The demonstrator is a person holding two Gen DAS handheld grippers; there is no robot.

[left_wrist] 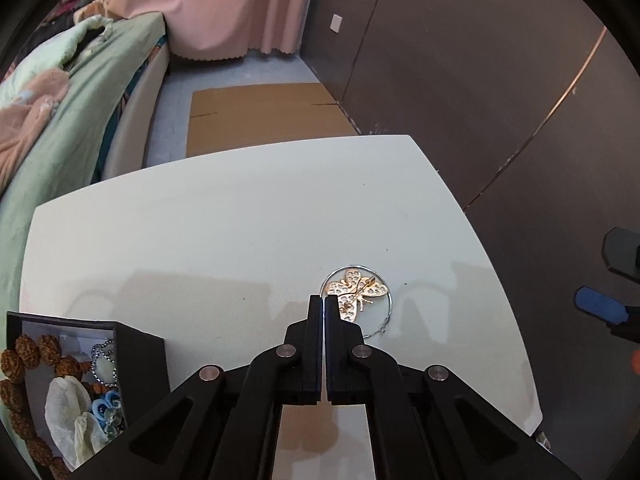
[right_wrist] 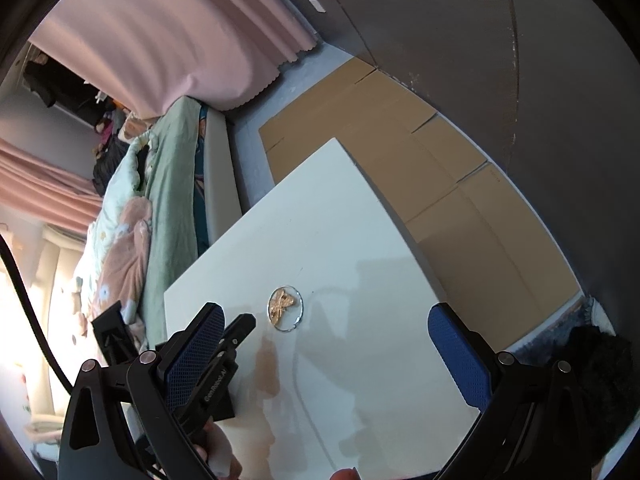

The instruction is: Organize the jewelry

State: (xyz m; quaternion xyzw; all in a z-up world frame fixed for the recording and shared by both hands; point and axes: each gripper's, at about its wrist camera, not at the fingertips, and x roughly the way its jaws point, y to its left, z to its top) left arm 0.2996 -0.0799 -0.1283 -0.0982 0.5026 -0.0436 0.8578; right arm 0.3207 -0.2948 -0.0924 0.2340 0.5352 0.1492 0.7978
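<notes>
So the left tool has its two black fingers pressed together with only a sliver of a gap, and nothing is pinched between them as far as I can see; the tips sit just at the near-left edge of the gold butterfly brooch. That brooch lies flat on the white surface, inside a thin silver ring that loops around it, over toward the right side. Down in the near-left corner there's a black jewelry box, open, with a brown bead bracelet, a silver bead chain, some pale blue pieces and a whitish pouch inside. The right tool is spread wide, blue pads far apart, holding nothing, hovering on the near side of the brooch and well short of it. Off the far edge you can see flattened cardboard on the floor, a bed with a green quilt on the left, and pink curtains.
</notes>
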